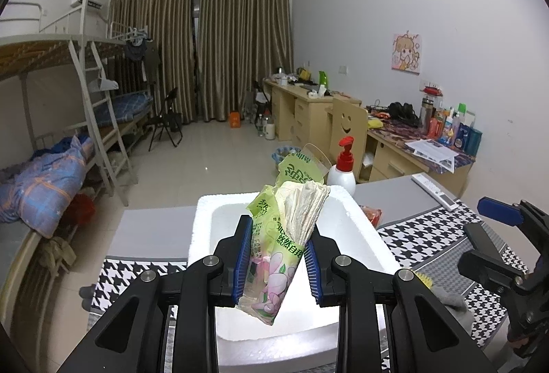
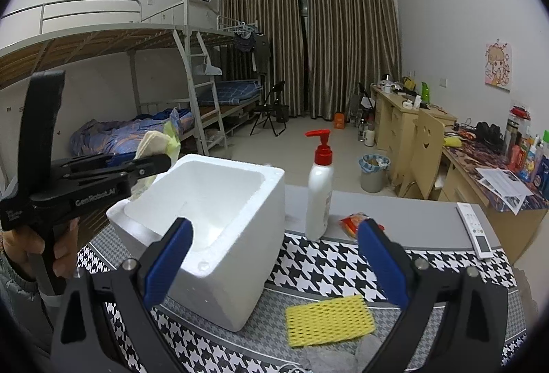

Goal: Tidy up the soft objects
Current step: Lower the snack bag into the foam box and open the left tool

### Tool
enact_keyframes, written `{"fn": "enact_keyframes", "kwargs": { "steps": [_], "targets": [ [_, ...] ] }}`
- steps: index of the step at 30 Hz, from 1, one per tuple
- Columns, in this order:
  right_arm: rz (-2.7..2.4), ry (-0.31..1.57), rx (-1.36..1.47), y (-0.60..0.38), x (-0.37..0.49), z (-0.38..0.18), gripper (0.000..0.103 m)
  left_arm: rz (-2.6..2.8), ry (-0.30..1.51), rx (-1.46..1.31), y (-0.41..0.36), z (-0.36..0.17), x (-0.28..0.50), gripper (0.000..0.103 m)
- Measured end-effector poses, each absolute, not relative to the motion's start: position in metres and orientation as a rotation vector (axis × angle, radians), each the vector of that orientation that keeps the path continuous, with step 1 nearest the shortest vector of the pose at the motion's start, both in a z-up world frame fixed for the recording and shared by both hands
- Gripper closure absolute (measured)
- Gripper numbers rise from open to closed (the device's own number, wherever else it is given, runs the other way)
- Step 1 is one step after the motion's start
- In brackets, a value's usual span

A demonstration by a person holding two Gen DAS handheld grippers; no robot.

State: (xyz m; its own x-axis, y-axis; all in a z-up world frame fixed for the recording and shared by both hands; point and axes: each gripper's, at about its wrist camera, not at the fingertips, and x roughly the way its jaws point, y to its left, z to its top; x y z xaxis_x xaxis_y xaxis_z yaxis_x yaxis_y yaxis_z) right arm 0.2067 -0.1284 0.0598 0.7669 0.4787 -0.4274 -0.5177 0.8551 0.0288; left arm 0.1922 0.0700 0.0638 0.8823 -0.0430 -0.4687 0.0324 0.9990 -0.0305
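Right wrist view: "GenRobot.AI" is printed on the left tool. Left wrist view: that tool is clamped on a green tissue pack with Chinese print, its lower end hidden, held above the white foam box, which looks empty inside. The right tool is spread apart near the box; a yellow foam net lies beside the box on the houndstooth surface.

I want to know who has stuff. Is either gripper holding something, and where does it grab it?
The left gripper pinches the green tissue pack around its middle, over the white foam box. The right gripper is open and holds nothing.
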Motion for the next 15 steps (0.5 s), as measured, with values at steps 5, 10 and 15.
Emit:
{"fn": "enact_keyframes", "kwargs": {
  "steps": [5,10,15],
  "targets": [
    [0.541,0.442,-0.084,-0.137,0.209,0.056,0.004,-0.039,0.509,-0.021,0.068,0.061,0.2,0.072],
    [0.537,0.448,-0.079,-0.142,0.209,0.053,0.004,-0.037,0.531,-0.022,0.067,0.057,0.207,0.072],
    [0.532,0.452,-0.067,-0.148,0.209,0.051,0.004,-0.032,0.553,-0.011,0.062,0.052,0.216,0.067]
  ]
}}
